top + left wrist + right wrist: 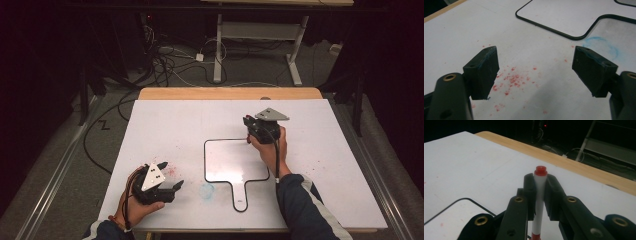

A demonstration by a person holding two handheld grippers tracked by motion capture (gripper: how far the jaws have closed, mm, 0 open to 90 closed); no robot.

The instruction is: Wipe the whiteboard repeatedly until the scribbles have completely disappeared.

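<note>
White marker w/ red end cap point(540, 188) clamped upright in right gripper point(262, 128) by far-right corner of black-rimmed paddle-shaped whiteboard point(235, 160); left gripper point(536, 72) spread wide, empty, over red-speckled white tabletop point(175, 115).

Lab or test room: dark surroundings, loose cables point(170, 62) on floor, white-topped table point(175, 120), adjustable desk frame point(260, 37) behind

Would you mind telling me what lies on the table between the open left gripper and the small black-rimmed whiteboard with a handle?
In the left gripper view, red speckles and a faint blue smudge mark the white tabletop between the left gripper and whiteboard.
</note>
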